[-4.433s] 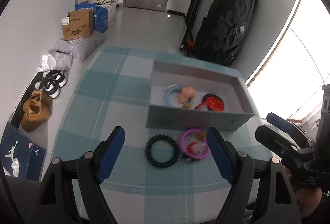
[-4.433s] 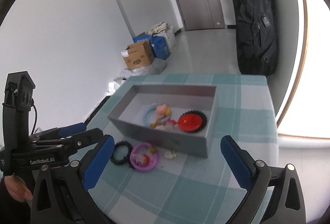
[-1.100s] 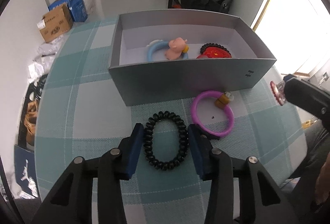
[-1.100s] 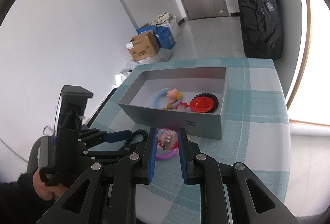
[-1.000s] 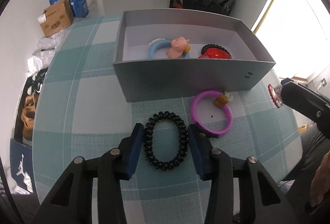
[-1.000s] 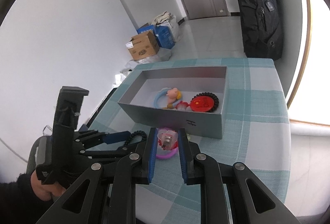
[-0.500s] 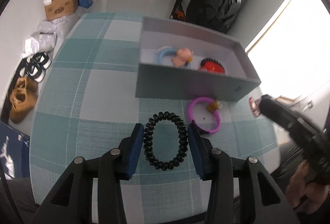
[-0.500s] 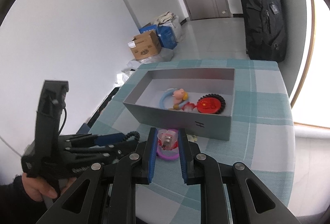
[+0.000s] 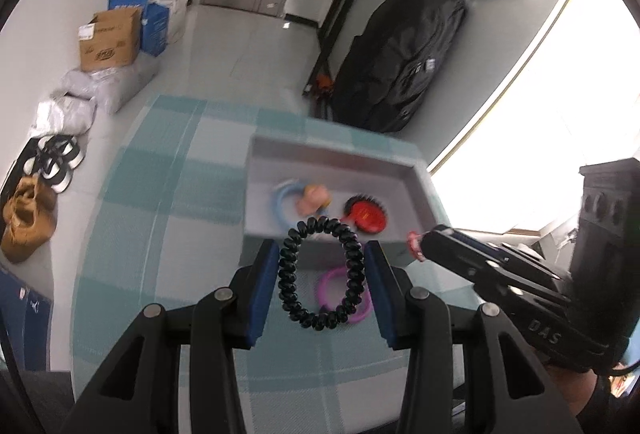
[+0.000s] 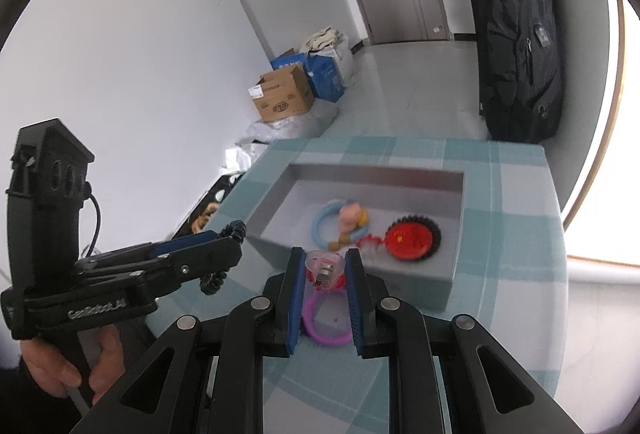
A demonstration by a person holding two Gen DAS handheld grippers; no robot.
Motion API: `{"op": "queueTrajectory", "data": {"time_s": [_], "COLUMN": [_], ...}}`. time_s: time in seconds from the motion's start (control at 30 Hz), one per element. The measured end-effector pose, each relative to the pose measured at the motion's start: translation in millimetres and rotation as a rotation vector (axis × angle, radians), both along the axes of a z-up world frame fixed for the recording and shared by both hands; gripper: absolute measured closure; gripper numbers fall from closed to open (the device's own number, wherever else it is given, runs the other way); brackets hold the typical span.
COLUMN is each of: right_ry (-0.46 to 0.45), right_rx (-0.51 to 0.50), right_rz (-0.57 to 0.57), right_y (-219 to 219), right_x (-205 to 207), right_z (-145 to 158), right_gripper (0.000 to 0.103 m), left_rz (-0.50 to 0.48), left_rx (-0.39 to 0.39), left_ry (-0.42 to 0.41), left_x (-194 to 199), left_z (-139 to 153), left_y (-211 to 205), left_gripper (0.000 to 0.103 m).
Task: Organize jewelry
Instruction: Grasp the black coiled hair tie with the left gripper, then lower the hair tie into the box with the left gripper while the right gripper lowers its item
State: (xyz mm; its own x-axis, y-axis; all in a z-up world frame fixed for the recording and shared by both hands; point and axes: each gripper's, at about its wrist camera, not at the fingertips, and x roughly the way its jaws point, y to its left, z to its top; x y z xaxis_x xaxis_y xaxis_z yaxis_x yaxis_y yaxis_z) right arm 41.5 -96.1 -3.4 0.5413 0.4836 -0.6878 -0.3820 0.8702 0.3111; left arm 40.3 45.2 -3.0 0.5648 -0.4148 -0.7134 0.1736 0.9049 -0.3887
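- The box and everything inside it are smeared by motion blur in both views, so the small trinkets there read only as coloured shapes.
- The charm [image 10: 325, 270] in the right gripper [image 10: 323, 288] is half covered by the blue pads; only a clear pink rim, red edging and a small metal centre show. What it is exactly is hard to tell.
- The purple ring [image 9: 343, 296] lies on the cloth below both grippers, partly hidden behind the hair tie in the left view and behind the right jaws in the other.
- The left gripper [image 9: 322, 284] is clamped on a black coiled hair tie [image 9: 322, 268], squeezed into an oval. Its long axis runs straight ahead along the fingers, and the far end pokes out past the tips, lifted off the cloth.
- The right gripper pinches the charm at its tips, held in the air just short of the box's near wall.
- Ahead of both tools sits the grey box [image 10: 352, 274] holding a blue ring, a pink figure and a red disc with a black rim.
- The table wears a teal and white checked cloth [image 9: 160, 202].
- Beyond it: cardboard boxes [image 9: 110, 40], shoes on the floor, a black backpack [image 10: 516, 46] and a door.
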Motion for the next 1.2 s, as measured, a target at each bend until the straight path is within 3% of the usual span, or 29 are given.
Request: {"op": "queueTrajectory", "data": {"time_s": [0.43, 1.2], "right_ry": [-0.044, 0.147], "right_rx": [-0.047, 0.009], "right_rz": [0.029, -0.020], "right_y": [-1.6, -14.1], "right_x": [51.8, 93.4], "right_z": [28.5, -21.2], "right_gripper": [0.084, 0.084], "left_rz": [-0.042, -0.106], "left_rx": [-0.040, -0.037], "left_ry": [0.017, 0.131], "left_x": [50.6, 81.6], "left_z": [7.2, -27.8], "left_y": [-5.0, -22.0], "left_gripper": [0.065, 0.065]}}
